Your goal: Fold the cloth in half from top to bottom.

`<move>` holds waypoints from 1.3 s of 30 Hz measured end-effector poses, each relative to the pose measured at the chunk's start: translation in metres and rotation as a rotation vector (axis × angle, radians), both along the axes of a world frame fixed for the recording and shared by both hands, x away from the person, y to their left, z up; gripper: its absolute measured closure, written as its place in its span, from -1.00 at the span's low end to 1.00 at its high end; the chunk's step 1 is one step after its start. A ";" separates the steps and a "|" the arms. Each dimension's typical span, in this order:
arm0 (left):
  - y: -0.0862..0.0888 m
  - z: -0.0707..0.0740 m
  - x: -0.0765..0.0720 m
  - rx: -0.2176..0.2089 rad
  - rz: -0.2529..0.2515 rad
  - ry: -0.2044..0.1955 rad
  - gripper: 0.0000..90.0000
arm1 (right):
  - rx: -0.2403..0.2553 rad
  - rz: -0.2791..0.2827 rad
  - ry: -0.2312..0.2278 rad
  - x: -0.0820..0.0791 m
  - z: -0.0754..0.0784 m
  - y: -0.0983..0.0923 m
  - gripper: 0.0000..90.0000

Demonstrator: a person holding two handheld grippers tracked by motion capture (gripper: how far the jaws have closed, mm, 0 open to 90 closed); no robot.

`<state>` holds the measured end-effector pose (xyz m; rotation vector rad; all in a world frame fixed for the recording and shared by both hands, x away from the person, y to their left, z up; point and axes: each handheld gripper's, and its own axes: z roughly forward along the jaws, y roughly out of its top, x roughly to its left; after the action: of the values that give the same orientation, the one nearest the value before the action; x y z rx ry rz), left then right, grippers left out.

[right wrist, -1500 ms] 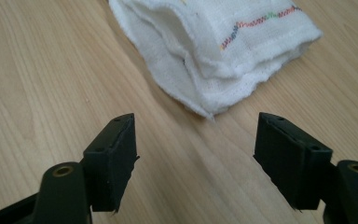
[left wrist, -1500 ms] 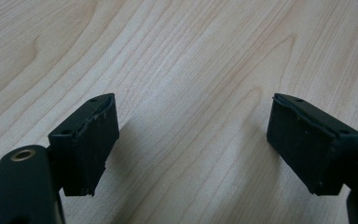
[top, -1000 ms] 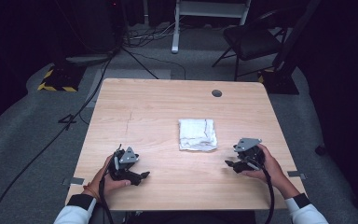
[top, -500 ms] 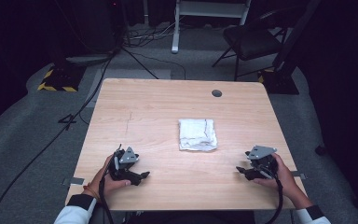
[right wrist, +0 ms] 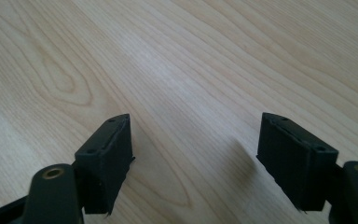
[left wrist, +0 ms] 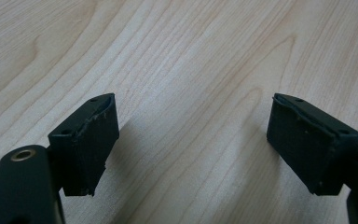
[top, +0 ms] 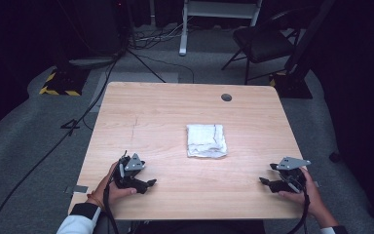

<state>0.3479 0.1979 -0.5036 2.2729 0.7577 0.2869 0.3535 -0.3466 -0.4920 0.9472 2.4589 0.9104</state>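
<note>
Since a sec ago my R gripper (top: 272, 181) slid out to the table's (top: 156, 112) right edge, jaws just opening, nothing between. Cloth (top: 205, 140) sits mid-table: soft, light, limp; I'd pinch a corner. L gripper (top: 143, 184) jaws apart, empty.

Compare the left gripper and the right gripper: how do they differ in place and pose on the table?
The left gripper sits near the table's front left; the right gripper near its front right edge. The left's fingers point right toward the middle; the right's point left. Both stand open, empty, apart from the folded white cloth.
</note>
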 end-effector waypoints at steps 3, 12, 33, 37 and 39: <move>0.000 0.000 0.000 0.000 0.001 0.000 -0.62 | 0.027 -0.031 -0.004 -0.003 -0.003 -0.010 -0.48; 0.000 0.000 0.000 0.000 0.000 0.000 -0.62 | 0.124 -0.112 -0.007 -0.007 -0.011 -0.030 -0.54; 0.000 0.000 0.000 0.001 -0.001 0.000 -0.62 | 0.123 -0.119 -0.007 -0.007 -0.011 -0.029 -0.56; 0.000 0.000 0.000 0.001 -0.001 0.000 -0.62 | 0.122 -0.119 -0.007 -0.007 -0.012 -0.029 -0.58; 0.000 0.000 0.000 0.001 -0.001 0.000 -0.62 | 0.123 -0.121 -0.006 -0.006 -0.012 -0.029 -0.58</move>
<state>0.3480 0.1979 -0.5036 2.2740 0.7566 0.2865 0.3471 -0.3759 -0.5036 1.1186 2.3342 1.0301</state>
